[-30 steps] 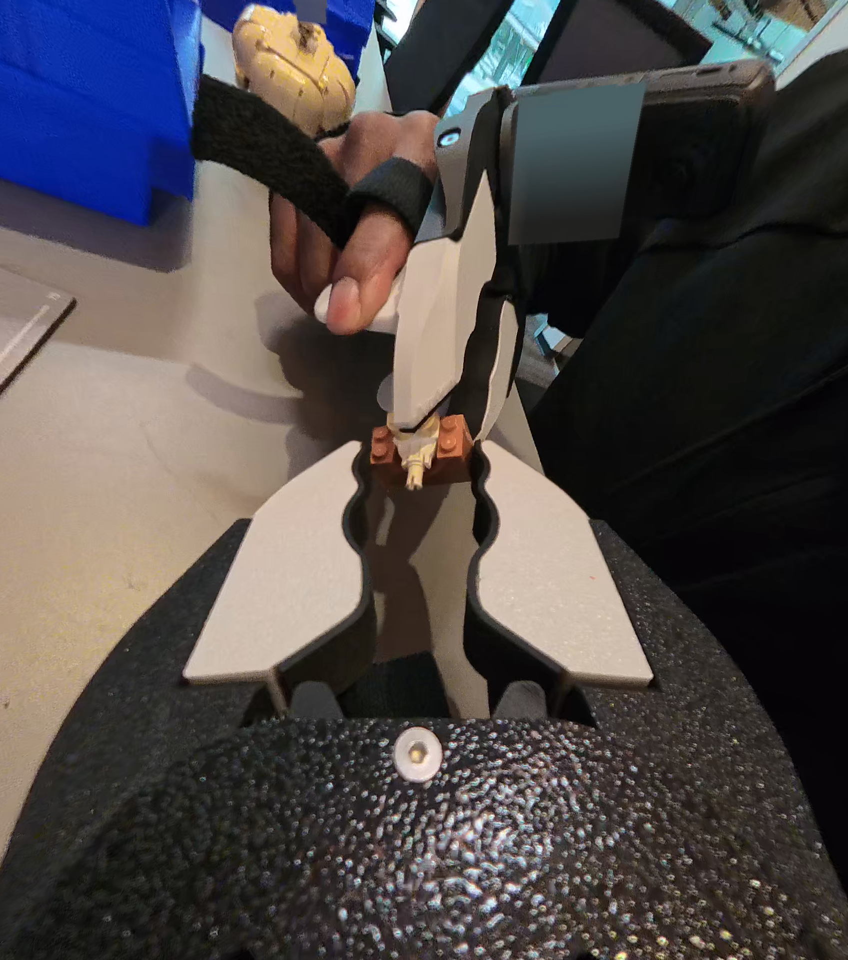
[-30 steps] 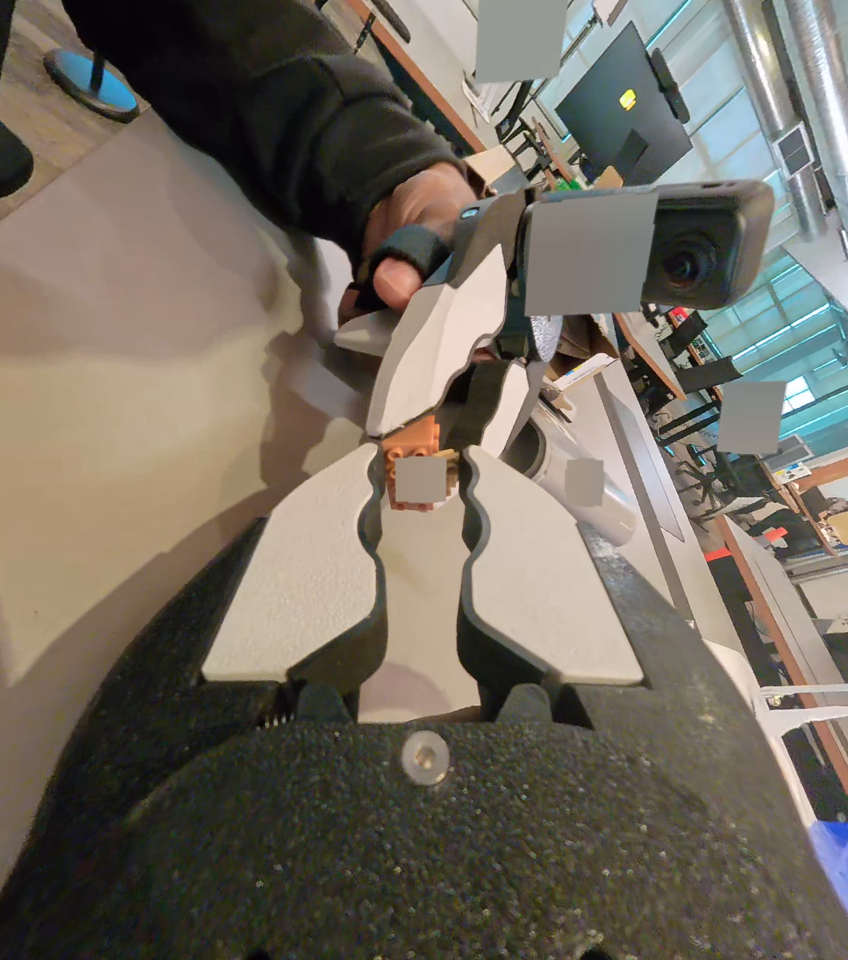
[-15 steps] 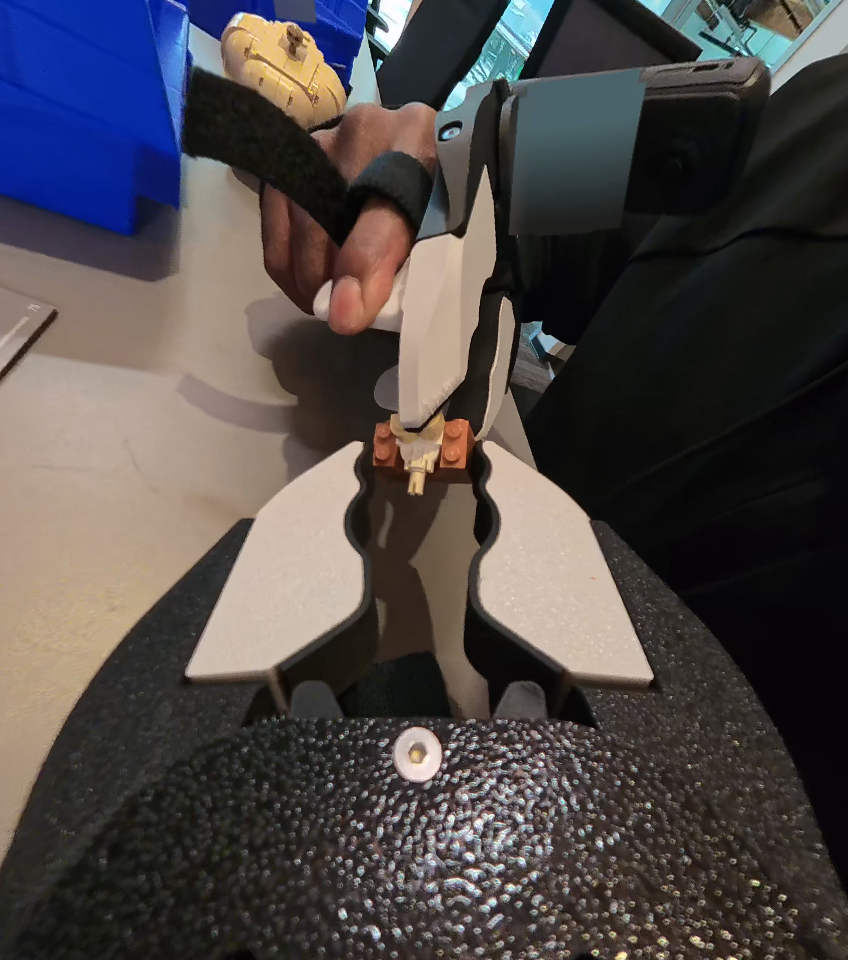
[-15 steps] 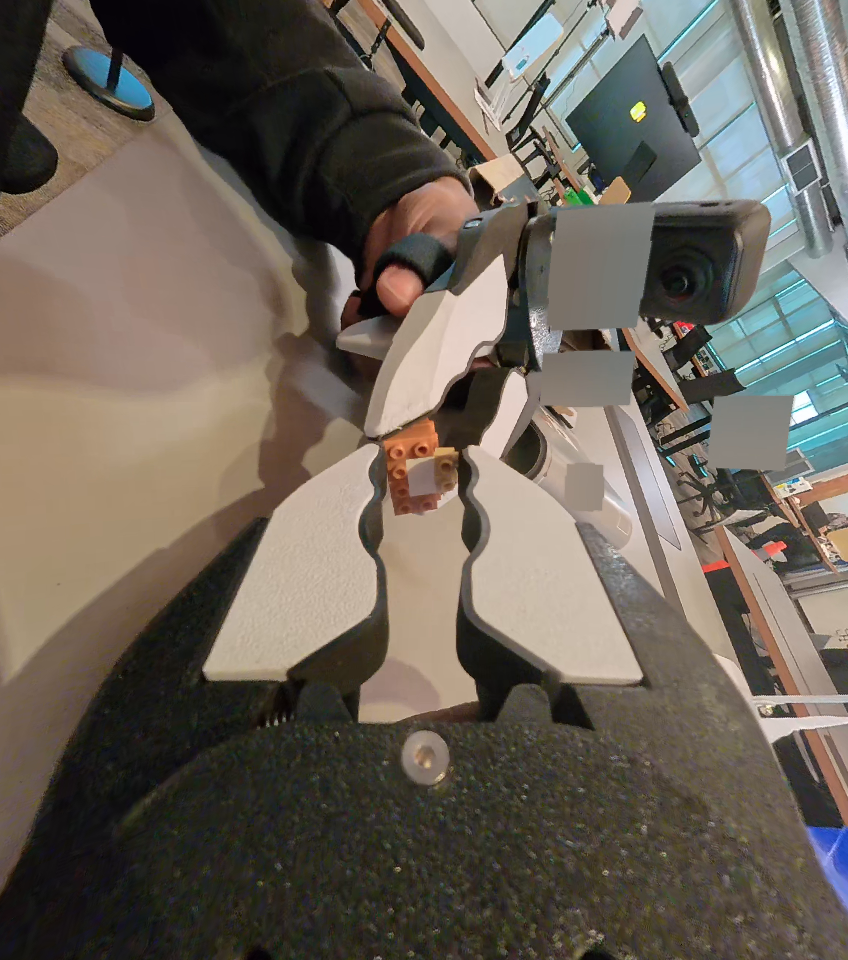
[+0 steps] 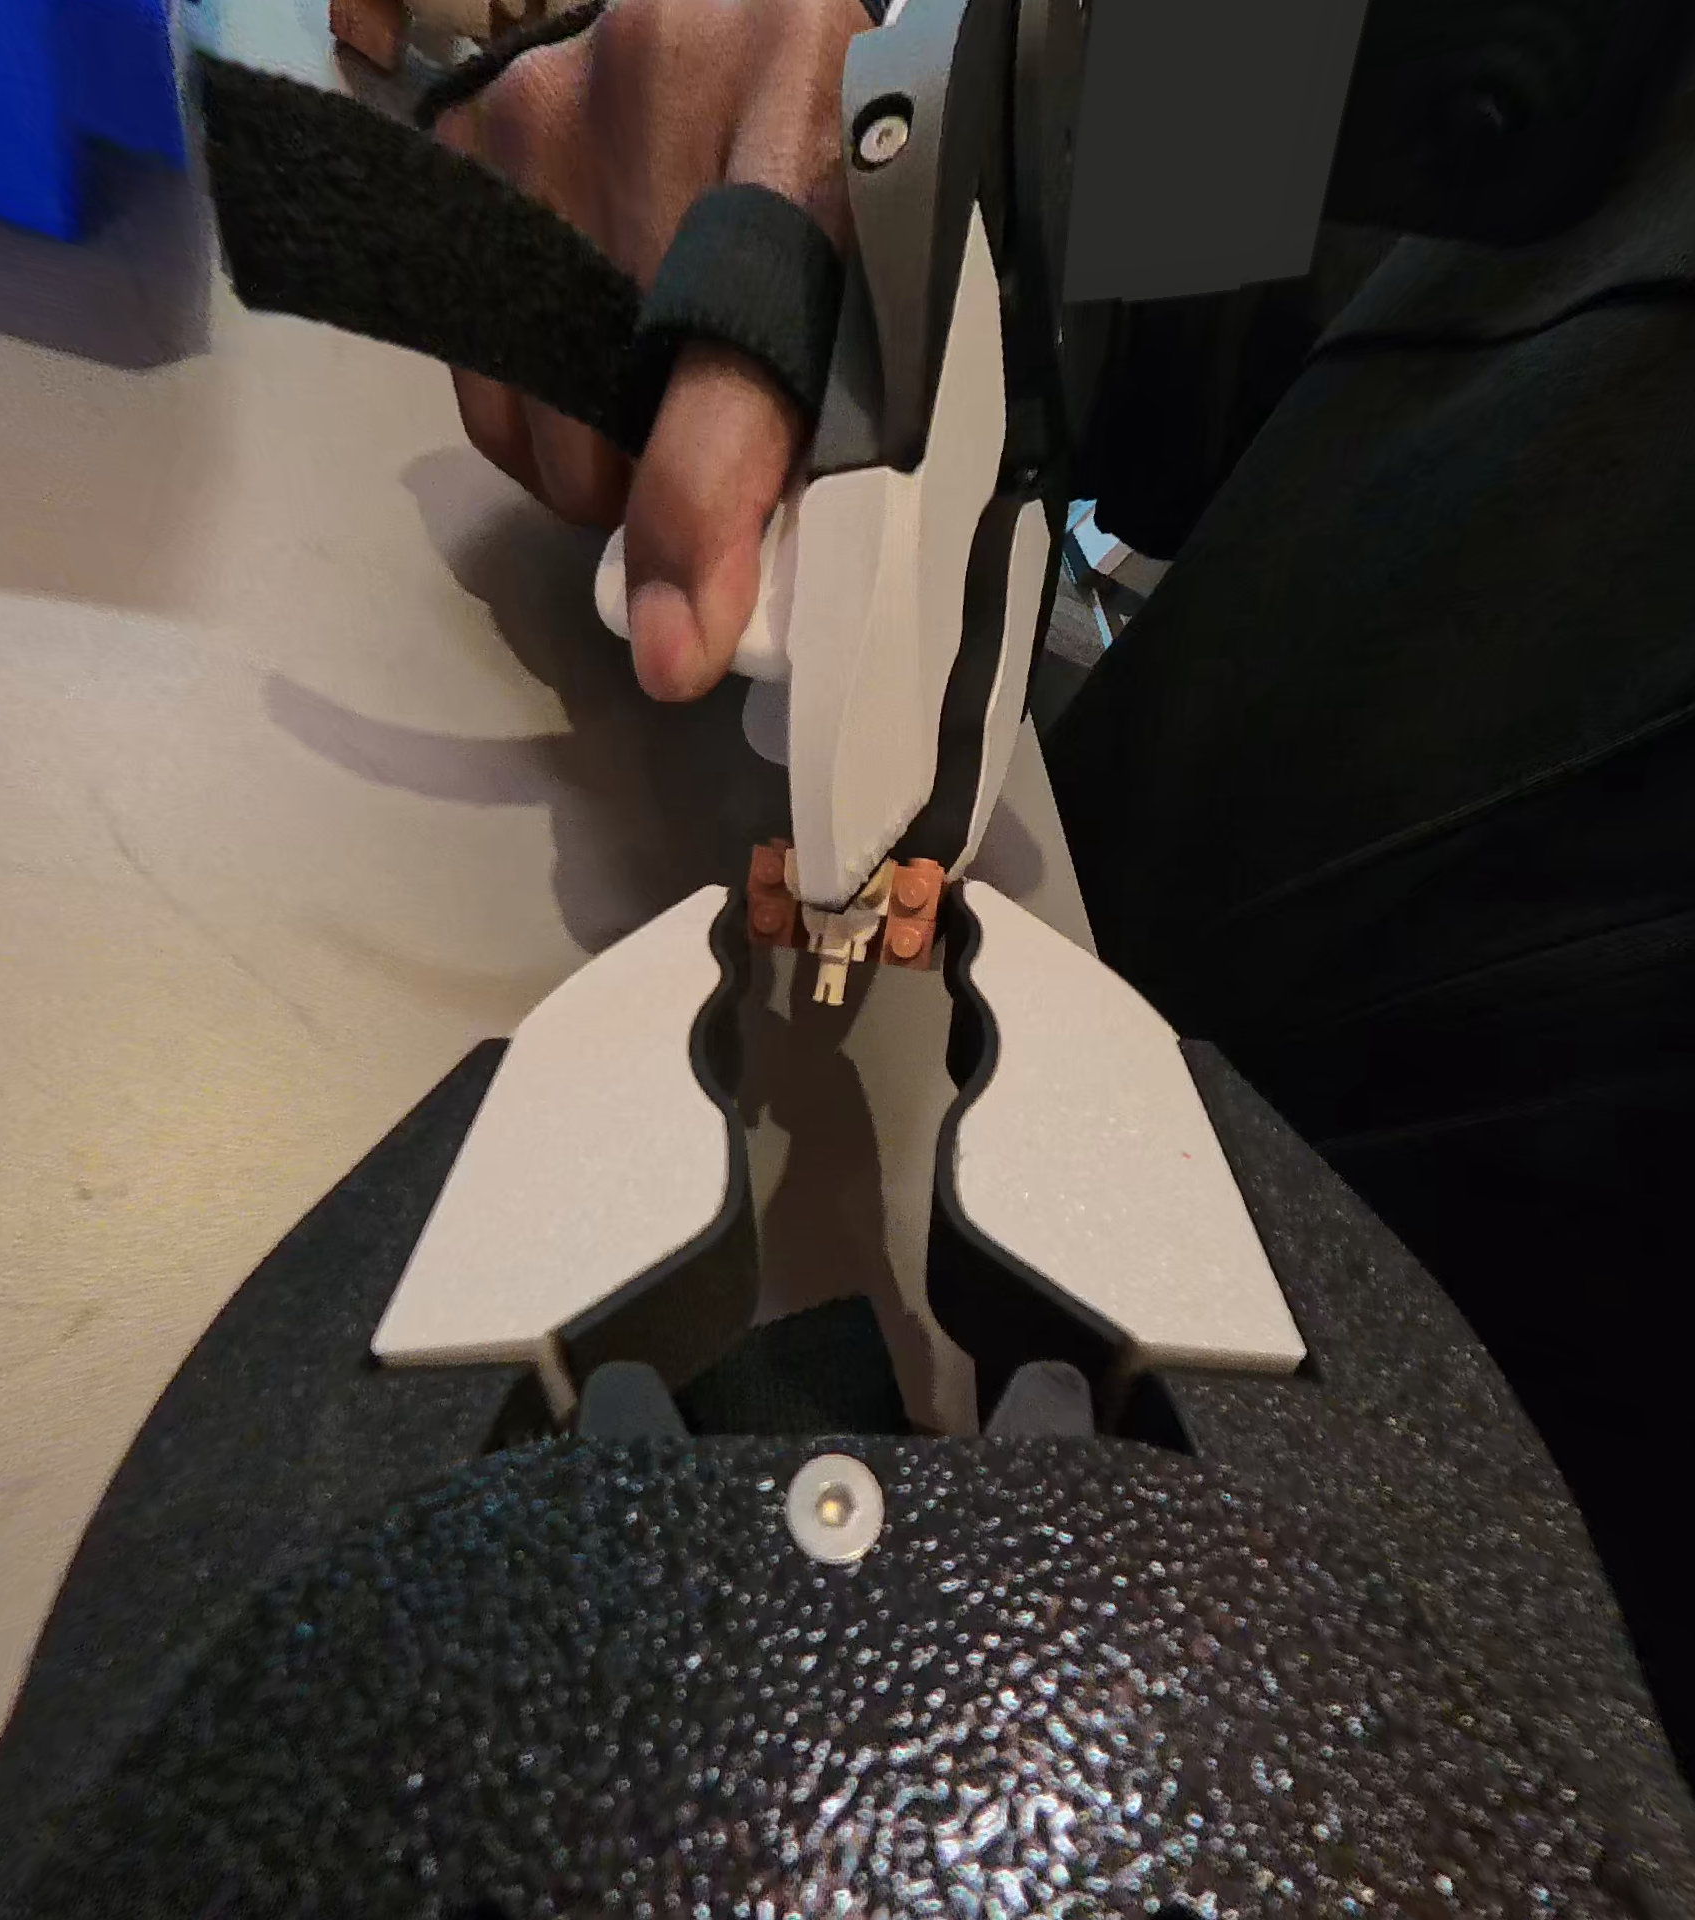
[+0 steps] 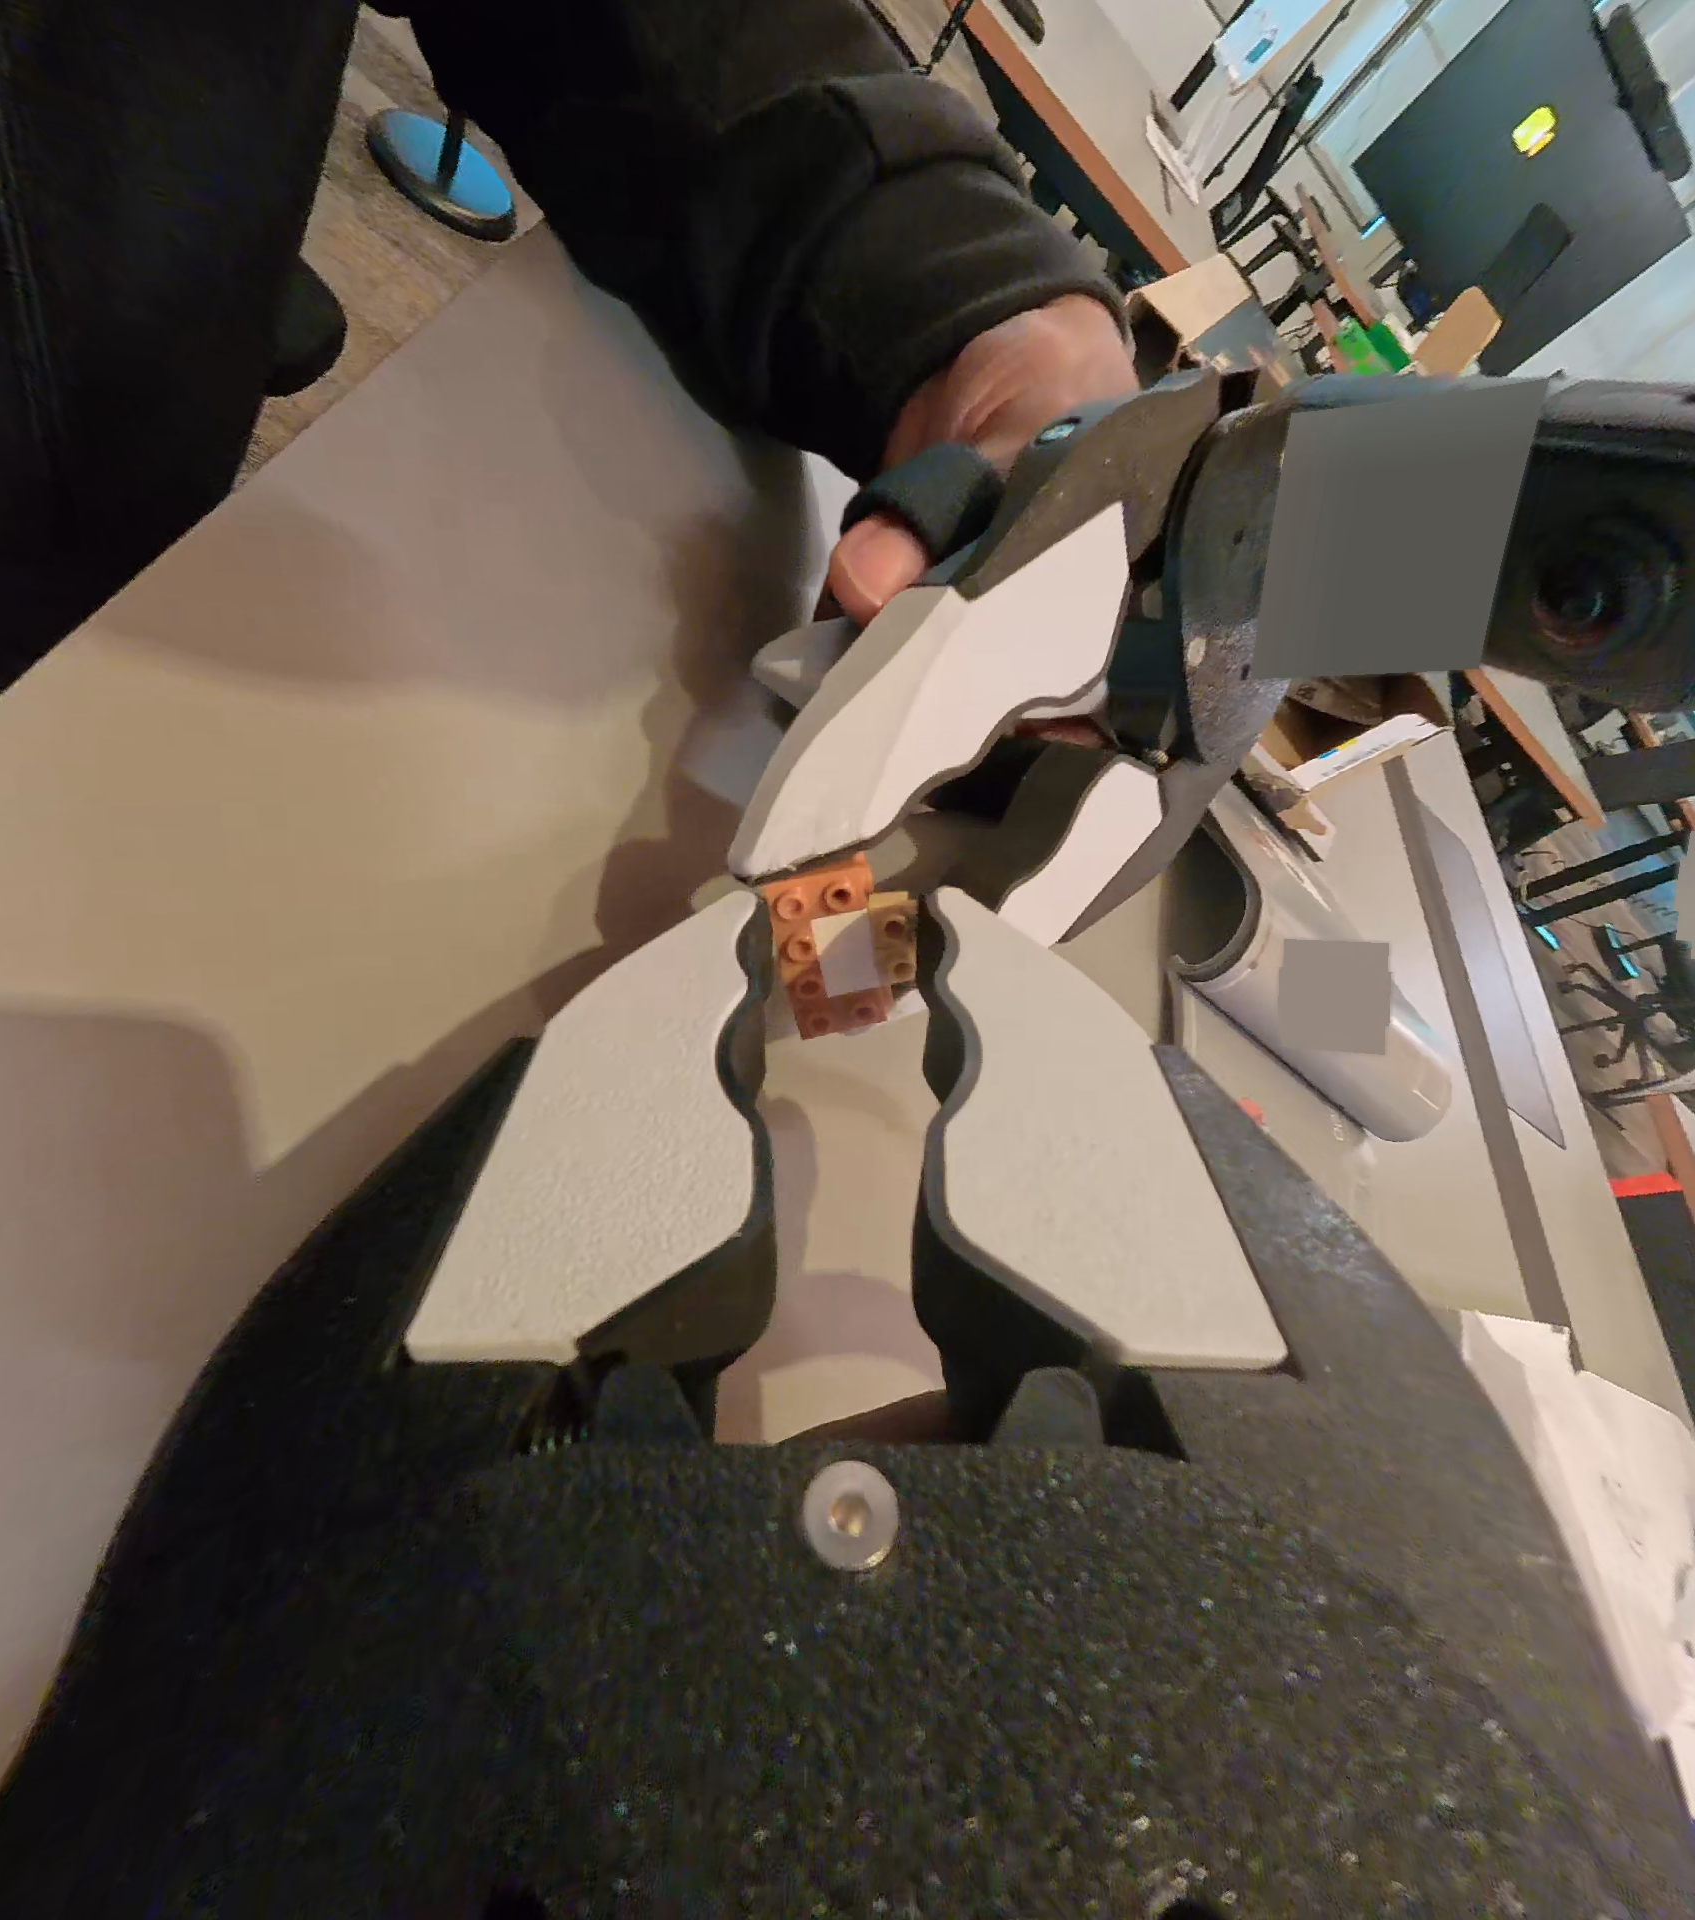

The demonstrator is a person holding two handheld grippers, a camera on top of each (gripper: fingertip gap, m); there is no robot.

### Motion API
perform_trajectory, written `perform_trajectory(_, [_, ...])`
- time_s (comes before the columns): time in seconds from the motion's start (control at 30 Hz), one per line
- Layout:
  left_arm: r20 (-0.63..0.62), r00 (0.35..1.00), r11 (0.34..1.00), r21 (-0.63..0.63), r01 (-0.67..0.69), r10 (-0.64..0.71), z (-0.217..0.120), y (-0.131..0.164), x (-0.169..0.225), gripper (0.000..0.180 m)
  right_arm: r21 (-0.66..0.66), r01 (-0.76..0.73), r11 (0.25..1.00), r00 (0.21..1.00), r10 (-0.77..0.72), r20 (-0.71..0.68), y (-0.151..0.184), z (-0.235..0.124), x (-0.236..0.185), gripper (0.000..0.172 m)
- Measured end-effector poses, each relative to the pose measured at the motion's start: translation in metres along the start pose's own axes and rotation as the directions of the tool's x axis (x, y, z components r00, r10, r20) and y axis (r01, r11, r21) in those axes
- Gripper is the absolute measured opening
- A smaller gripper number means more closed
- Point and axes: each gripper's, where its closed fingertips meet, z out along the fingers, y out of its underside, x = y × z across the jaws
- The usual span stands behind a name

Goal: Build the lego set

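table edge lies below, both grippers meeting over it. left gripper is partly closed on a brown brick assembly; right gripper pinches its tan part. likely light, rigid, apt to snap apart; hold the flat sides.

Pebbled black gripper body, pale grey wavy-edged jaws, black sleeve.

brown brick assembly | studded, tan piece attached | off table, clamped between both grippers' fingers
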Motion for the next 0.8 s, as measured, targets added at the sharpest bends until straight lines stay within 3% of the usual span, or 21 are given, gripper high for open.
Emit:
perform_trajectory(0.27, [-0.017, 0.999, 0.990, 0.138, 0.033, -0.031, -0.013, -0.021, 0.001, 0.037, 0.078, -0.084, 0.993, 0.988, 0.093, -0.120, -0.006, -0.010, 0.024, 0.026])
perform_trajectory(0.47, [-0.025, 0.999, 0.974, 0.224, 0.041, -0.036, -0.020, -0.033, 0.000, 0.036, 0.110, -0.060, 0.992, 0.966, 0.085, -0.246, -0.009, -0.018, 0.037, 0.026])
perform_trajectory(0.8, [-0.045, 0.999, 0.991, 0.127, 0.030, -0.025, -0.009, -0.017, 0.001, 0.034, 0.081, -0.043, 0.996, 0.987, 0.055, -0.153, -0.006, -0.012, 0.019, 0.026])
